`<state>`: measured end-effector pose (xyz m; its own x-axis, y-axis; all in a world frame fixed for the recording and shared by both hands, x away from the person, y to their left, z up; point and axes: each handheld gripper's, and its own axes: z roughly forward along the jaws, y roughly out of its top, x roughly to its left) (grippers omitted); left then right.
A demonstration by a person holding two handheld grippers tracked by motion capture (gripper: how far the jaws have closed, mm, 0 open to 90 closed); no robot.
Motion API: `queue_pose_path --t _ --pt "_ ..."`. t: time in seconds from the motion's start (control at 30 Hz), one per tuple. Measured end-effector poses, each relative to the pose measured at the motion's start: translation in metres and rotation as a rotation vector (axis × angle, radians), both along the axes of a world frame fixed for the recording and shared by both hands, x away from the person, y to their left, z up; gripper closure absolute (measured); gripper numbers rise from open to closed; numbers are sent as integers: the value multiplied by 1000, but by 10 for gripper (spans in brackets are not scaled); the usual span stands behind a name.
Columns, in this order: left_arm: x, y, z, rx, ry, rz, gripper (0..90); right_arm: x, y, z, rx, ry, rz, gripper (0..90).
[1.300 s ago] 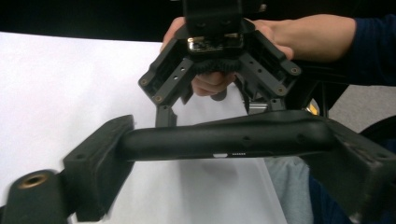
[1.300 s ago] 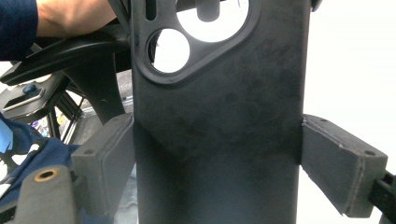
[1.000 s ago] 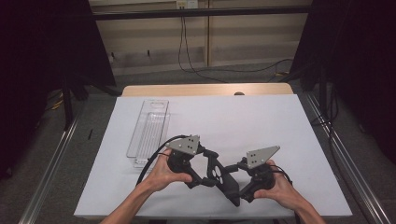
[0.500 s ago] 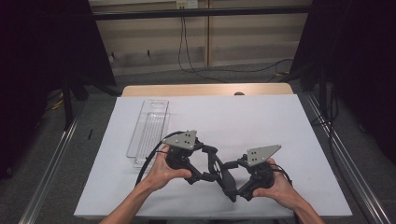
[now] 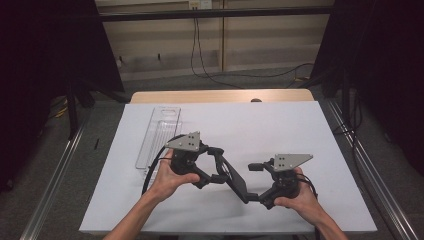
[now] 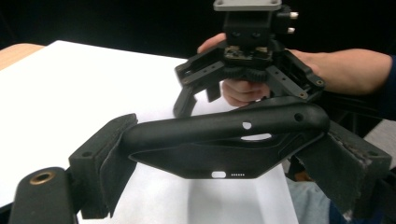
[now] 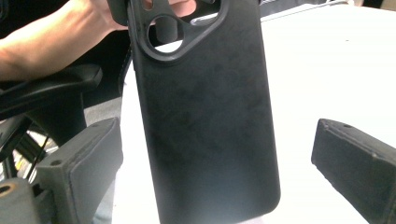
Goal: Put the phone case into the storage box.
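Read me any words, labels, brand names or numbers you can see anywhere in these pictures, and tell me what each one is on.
None can be read.
Black phone case: plain, no brand or print visible.
Grey plate on the left gripper: screw holes only.
Clear plastic tray: no label visible.
White outlet on the far wall: too small to read any marking.

A matte black phone case (image 6: pixel 224 144), camera cutout visible, is held off the table between padded jaws.

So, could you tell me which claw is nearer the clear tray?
Left. The left claw sits just right of the clear tray; the right claw is farther right, toward the table's near edge.
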<state>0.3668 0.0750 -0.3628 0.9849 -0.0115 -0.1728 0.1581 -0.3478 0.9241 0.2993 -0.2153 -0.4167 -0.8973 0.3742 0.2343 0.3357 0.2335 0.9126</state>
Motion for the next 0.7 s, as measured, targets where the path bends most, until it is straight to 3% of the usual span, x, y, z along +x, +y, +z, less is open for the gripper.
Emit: queue_pose_path --t 0.07,0.2,0.4,0.7 --pt "1 1 0 2 1 16 141 0 -1 0 2 -5 -10 19" --pt "2 3 1 3 2 42 141 -2 -6 0 5 -27 -83 16" --pt "3 6 1 4 6 77 140 -2 -8 0 3 -31 -122 14" --pt "6 12 0 20 13 133 140 -5 -14 1 -5 -39 -229 13"
